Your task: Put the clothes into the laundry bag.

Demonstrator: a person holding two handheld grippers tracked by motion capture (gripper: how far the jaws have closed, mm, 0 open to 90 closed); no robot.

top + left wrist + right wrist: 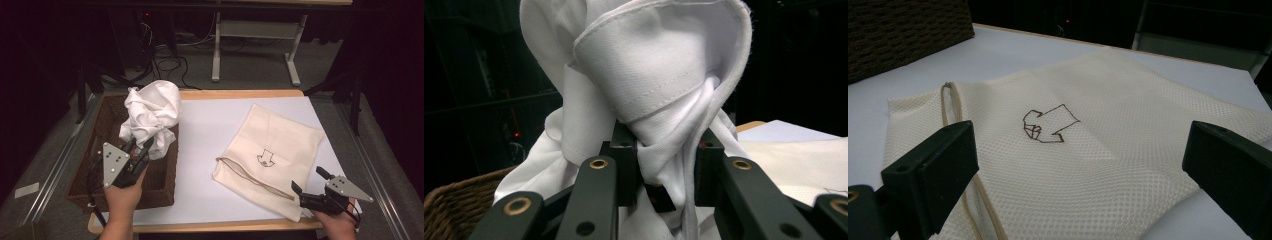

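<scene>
the left gripper (141,148) pinches a bunched white cloth (151,116), held up over the wicker basket (95,150) at 9 o'clock on the counter (210,125); the right gripper (299,192) gapes wide and holds nothing at 5 o'clock, just beside the cream mesh bag (272,150)

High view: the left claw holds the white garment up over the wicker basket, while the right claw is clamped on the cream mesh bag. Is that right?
Not quite. The right claw is not clamped on the cream mesh bag: the right gripper view shows its jaws wide apart, with the bag lying flat beyond them. The left claw does hold the white garment over the wicker basket.
</scene>
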